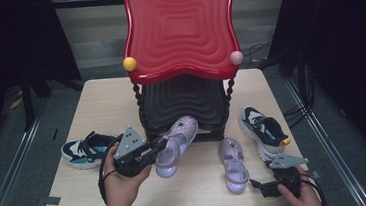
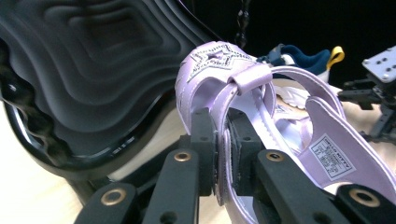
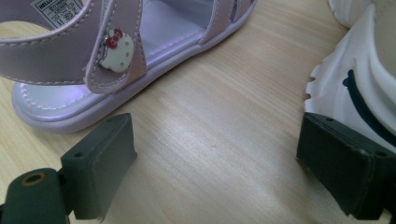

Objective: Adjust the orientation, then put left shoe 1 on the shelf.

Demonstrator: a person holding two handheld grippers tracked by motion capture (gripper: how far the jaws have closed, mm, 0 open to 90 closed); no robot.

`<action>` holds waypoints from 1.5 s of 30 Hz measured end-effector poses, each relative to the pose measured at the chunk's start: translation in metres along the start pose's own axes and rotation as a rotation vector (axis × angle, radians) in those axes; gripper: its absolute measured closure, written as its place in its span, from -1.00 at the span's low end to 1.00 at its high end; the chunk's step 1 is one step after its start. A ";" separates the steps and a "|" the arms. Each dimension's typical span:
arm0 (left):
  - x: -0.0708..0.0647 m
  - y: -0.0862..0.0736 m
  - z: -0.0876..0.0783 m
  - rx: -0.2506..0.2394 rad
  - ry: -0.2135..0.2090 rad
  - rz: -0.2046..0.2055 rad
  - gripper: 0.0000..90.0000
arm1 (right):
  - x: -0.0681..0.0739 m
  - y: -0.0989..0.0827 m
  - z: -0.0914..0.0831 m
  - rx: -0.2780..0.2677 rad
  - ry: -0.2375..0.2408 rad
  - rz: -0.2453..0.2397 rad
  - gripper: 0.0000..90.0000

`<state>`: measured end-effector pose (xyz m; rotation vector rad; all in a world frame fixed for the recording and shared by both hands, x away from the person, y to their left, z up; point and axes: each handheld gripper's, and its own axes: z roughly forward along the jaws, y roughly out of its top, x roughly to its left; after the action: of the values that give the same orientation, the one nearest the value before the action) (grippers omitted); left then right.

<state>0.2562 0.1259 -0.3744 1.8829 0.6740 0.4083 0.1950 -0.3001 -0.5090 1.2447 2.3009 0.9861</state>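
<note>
Item: lilac sandal (image 1: 173, 145), held off the table (image 1: 96, 105) by the left gripper (image 1: 160, 144), whose jaws are pinched tight on the side strap (pads either side of it in the left gripper view). Long axis runs from the heel near the gripper up and away to the starred toe (image 2: 215, 58), which points at the black lower shelf (image 1: 181, 100) of the red-topped rack (image 1: 179, 28); toe just beside the shelf's front edge, contact not clear. Mate: second sandal (image 1: 233, 164), flat on the table, toe toward the person, just left of the right gripper (image 1: 256, 184). That gripper rests low with jaws spread wide on nothing, sandal heel (image 3: 60, 100) at one side and a white-soled sneaker (image 1: 263, 128) at the other. Likely next move: carry the held sandal forward, toe first, onto the shelf; the left hand (image 1: 120, 186) is the nearer.
</note>
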 end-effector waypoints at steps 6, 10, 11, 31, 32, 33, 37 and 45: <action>0.001 0.005 0.005 -0.025 0.028 -0.006 0.84 | 0.000 0.000 0.000 -0.001 0.002 -0.004 -0.76; 0.004 0.009 0.011 -0.050 0.054 -0.029 0.84 | -0.001 0.000 0.000 0.000 0.004 -0.003 -0.76; 0.005 0.013 0.014 -0.064 0.066 -0.036 0.84 | -0.001 0.000 0.001 -0.001 0.004 -0.005 -0.76; 0.016 0.032 0.037 -0.140 0.186 -0.063 0.84 | 0.000 0.000 0.000 0.000 -0.002 -0.002 -0.76; 0.016 0.032 0.038 -0.140 0.194 -0.064 0.84 | 0.000 0.000 0.000 0.000 -0.002 -0.002 -0.76; 0.016 0.033 0.039 -0.139 0.200 -0.064 0.83 | 0.000 0.000 0.000 0.000 -0.002 -0.002 -0.76; 0.016 0.035 0.044 -0.154 0.224 -0.070 0.83 | 0.000 0.000 0.000 0.000 -0.001 -0.002 -0.76; 0.018 0.033 0.055 -0.182 0.292 -0.087 0.83 | -0.001 0.000 0.000 -0.002 0.002 -0.007 -0.76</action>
<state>0.3099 0.0868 -0.3667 1.6314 0.8781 0.6736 0.1957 -0.3004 -0.5092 1.2341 2.3037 0.9871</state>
